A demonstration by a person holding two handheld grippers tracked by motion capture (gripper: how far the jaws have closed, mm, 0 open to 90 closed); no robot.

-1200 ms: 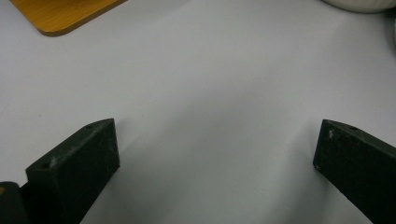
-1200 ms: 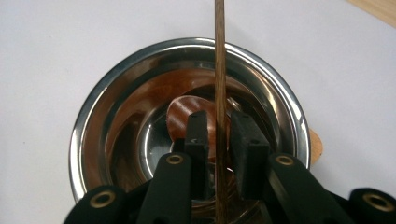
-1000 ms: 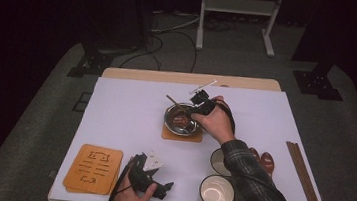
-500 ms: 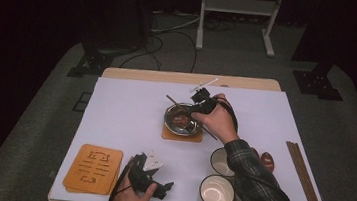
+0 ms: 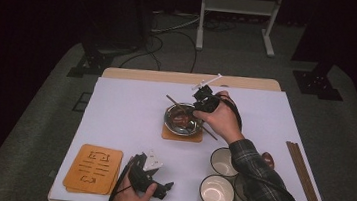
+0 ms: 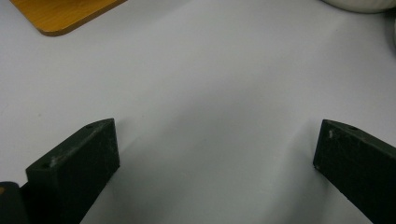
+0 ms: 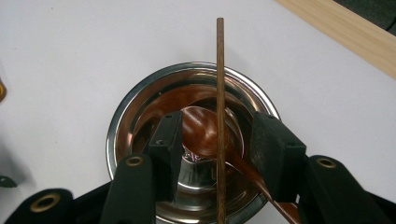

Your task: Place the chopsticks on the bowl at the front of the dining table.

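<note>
A steel bowl (image 5: 182,120) stands on a small wooden coaster (image 5: 182,135) at the table's middle. In the right gripper view a brown spoon (image 7: 198,126) lies inside the bowl (image 7: 121,121), and a dark wooden chopstick (image 7: 219,60) rests across its rim. My right gripper (image 7: 217,144) hovers just above the bowl; its jaws have just been opening, and the chopstick runs between the pads with neither pressing on it. In the high view the right gripper (image 5: 197,107) sits at the bowl's far right edge. My left gripper (image 5: 167,190) rests near the front edge, open (image 6: 217,154) over bare white tabletop.
Two white cups (image 5: 224,161) (image 5: 216,192) stand at the front right beside my right sleeve. A light wooden board (image 5: 94,168) lies at the front left, its corner in the left gripper view (image 6: 60,14). A pair of dark chopsticks (image 5: 304,179) lies along the right edge.
My right hand has lifted slightly above the bowl and its jaws have spread. The chopstick stays across the bowl. The left hand has not moved.
</note>
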